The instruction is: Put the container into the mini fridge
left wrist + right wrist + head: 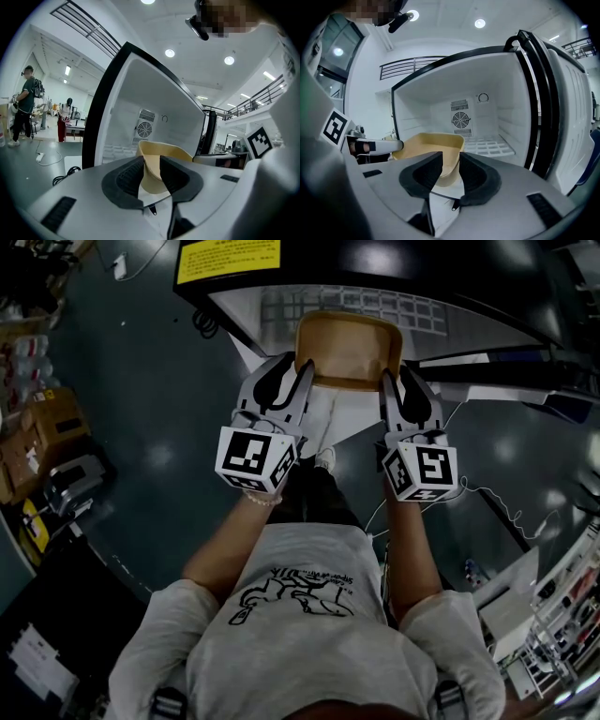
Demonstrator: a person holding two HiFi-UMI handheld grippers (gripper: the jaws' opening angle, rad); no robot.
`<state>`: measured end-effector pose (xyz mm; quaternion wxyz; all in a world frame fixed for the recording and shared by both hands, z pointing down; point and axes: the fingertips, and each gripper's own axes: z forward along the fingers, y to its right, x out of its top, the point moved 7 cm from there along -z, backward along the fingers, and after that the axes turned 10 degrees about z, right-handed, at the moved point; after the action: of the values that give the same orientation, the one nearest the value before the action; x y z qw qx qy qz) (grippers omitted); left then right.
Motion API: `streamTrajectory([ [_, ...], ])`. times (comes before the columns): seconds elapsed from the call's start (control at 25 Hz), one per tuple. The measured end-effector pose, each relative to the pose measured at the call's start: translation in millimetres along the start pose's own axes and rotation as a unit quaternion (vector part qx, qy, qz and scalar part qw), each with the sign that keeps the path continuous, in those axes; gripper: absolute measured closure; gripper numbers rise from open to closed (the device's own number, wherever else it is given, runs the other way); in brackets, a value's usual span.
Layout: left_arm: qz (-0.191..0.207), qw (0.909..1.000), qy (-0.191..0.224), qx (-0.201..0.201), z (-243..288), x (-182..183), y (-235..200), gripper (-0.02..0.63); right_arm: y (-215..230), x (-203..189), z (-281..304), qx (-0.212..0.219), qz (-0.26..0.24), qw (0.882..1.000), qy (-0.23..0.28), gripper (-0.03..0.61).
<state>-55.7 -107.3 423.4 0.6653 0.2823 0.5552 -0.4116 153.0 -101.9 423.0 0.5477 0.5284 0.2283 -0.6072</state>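
My left claw (151,171) and right claw (450,171) pinch the tan plastic container (349,351) (rim only). Tilting could snag the white mini fridge (501,117).

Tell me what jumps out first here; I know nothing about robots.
A tan container hangs in mid-air at the centre of the head view. Its rim is pinched on one side by the left hand-held gripper and on the other by the right hand-held gripper. Just beyond it stands the open mini fridge, white inside, with a round fan on its back wall.
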Motion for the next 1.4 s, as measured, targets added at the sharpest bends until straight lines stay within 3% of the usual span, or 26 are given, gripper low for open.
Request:
streamTrajectory([
  [0.64,0.012,0.9998,0.013,0.005,39.1,17.1,-11.5,0.500,19.3,30.0,34.8,0.000,-0.009,1.000,0.008,0.459],
  [1.4,0.029,0.9994,-0.006,0.015,75.4,22.1,-21.4,0.500,40.4,43.9,64.0,0.006,-0.017,1.000,0.002,0.459],
])
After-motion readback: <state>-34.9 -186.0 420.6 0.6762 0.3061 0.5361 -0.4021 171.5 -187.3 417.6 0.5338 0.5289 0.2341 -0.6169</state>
